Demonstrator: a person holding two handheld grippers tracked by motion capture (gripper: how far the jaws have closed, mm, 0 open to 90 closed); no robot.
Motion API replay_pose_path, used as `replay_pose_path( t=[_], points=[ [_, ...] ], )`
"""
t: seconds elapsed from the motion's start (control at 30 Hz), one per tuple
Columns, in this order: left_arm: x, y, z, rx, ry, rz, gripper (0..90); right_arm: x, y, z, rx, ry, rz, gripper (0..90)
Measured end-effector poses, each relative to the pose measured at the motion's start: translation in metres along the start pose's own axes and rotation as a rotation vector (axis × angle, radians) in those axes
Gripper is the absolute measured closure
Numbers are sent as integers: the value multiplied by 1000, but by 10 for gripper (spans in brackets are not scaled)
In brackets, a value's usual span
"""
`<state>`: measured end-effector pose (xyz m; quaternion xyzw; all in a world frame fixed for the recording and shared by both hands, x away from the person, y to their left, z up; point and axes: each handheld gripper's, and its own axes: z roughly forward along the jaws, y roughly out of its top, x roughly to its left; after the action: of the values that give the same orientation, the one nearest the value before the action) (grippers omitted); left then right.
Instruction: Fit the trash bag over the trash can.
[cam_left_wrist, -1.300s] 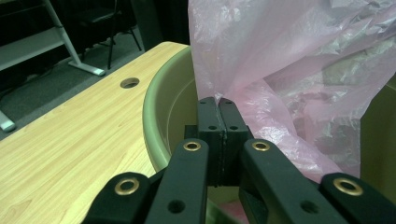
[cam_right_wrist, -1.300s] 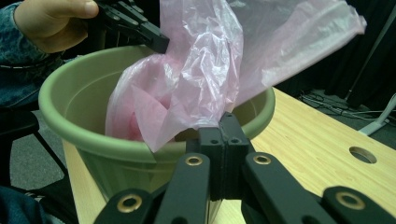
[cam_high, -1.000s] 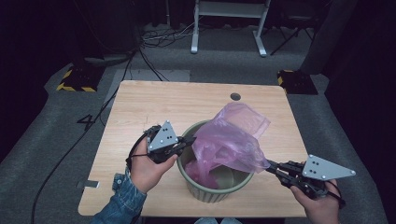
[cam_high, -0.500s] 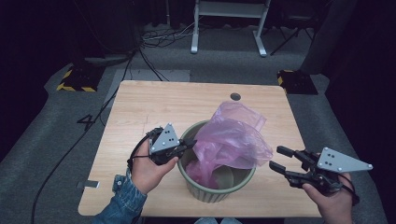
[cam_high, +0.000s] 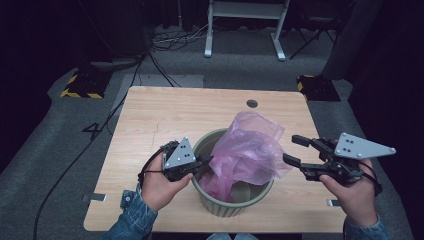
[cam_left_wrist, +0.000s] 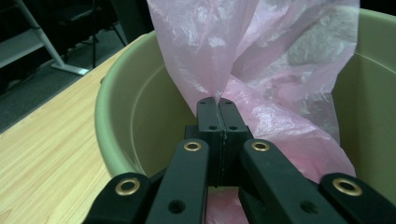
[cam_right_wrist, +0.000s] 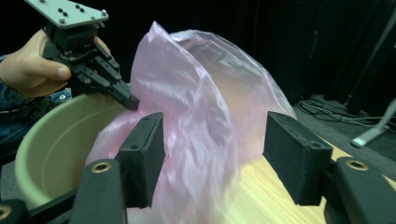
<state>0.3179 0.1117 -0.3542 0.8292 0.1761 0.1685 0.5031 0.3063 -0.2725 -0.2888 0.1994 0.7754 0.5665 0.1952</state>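
Pink, thin, translucent plastic bag (cam_high: 249, 150) stands bunched up out of a round pale green ribbed plastic bin (cam_high: 231, 202) on the near middle of the light wooden tabletop (cam_high: 165, 115). Lower folds of the bag lie inside the bin; its upper part billows above the rim and leans toward the right and far side.

Left tongs (cam_high: 206, 161), held in the person's left hand (cam_high: 161, 184), reach over the bin's left rim. Their jaws are pressed together on a gathered fold of the bag, as the left gripper view confirms: the film (cam_left_wrist: 243, 60) rises straight out from between the closed tips (cam_left_wrist: 216, 105), with the bin's inner wall (cam_left_wrist: 140, 130) behind.

Right tongs (cam_high: 294, 149), held in the person's right hand (cam_high: 352, 195), hover just right of the bag, clear of the bin's right rim. Their jaws have just been opening and now stand wide. In the right gripper view the bag (cam_right_wrist: 201, 121) lies beyond and between the two pads (cam_right_wrist: 144, 154), but neither pad presses on it. The left tongs (cam_right_wrist: 130, 101) are seen there gripping the bag's far edge.
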Motion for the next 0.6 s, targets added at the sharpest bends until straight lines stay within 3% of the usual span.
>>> replay_pose_path(
  t=[0.2, 0.33, 0.4, 0.43, 0.5, 0.6],
  points=[
    [-1, -3, 0, 4, -22, 7, 900, -2, 7, 28, 12, 41, 11, 330],
    [-1, -3, 0, 14, -34, 9, 900, -7, 5, 50, 61, 72, 40, 231],
    [-1, -3, 0, 21, -33, 12, 900, -10, 2, 58, 87, 84, 55, 243],
    [-1, -3, 0, 22, -35, 12, 898, -11, 1, 61, 94, 88, 61, 307],
    [-1, -2, -1, 21, -33, 4, 876, -11, -1, 64, 121, 142, 57, 595],
    [-2, 0, -3, 13, 3, 16, 716, -6, -1, 64, 128, 175, 34, 822]
  ],
)
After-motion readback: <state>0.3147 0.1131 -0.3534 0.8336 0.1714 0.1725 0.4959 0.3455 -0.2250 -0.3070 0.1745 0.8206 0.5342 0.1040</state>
